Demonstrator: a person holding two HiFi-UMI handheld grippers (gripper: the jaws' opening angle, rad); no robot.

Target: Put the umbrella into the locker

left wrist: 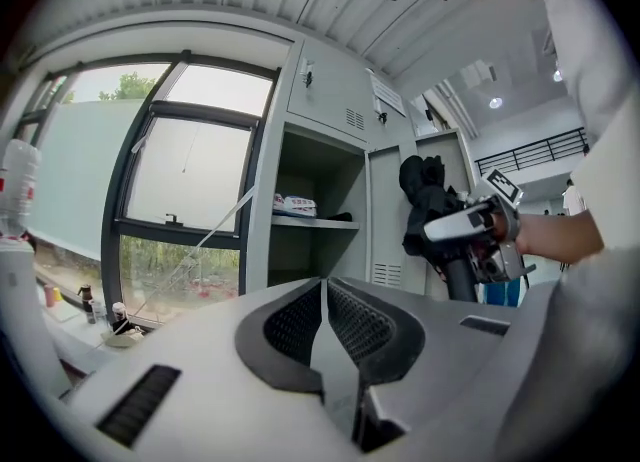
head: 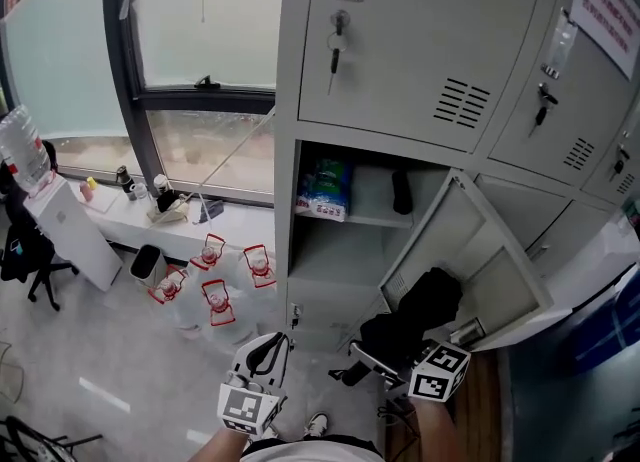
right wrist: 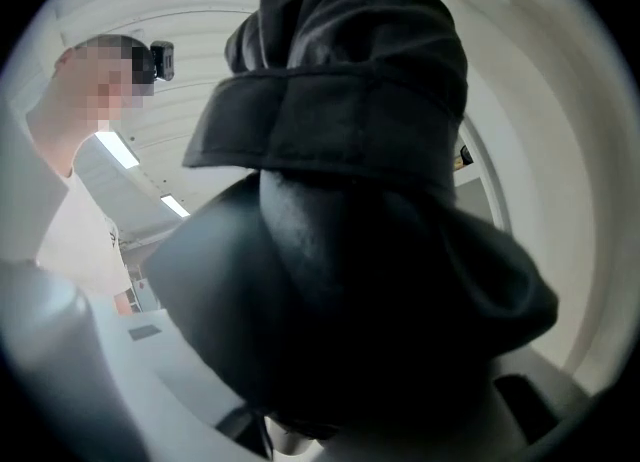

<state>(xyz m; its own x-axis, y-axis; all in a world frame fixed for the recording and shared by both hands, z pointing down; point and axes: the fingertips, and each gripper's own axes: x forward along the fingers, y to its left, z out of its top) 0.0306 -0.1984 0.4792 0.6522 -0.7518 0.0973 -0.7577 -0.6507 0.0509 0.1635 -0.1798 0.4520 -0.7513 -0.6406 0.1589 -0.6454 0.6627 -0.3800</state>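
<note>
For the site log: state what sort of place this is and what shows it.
Probably a workplace locker area by a window: a bank of grey metal lockers with keys in the doors, clear water jugs with red handles on the floor, and a white water dispenser.

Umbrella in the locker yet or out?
Out. The folded black umbrella is held in the right gripper, in front of the open locker door.

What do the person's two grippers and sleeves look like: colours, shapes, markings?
The left gripper has a broad, smooth light grey body and dark, mesh-textured pads that taper to a point. The right gripper has a pale body over dark parts. Each carries a white cube with black square markers. The person wears a white shirt; its sleeves leave the forearms bare.
</note>
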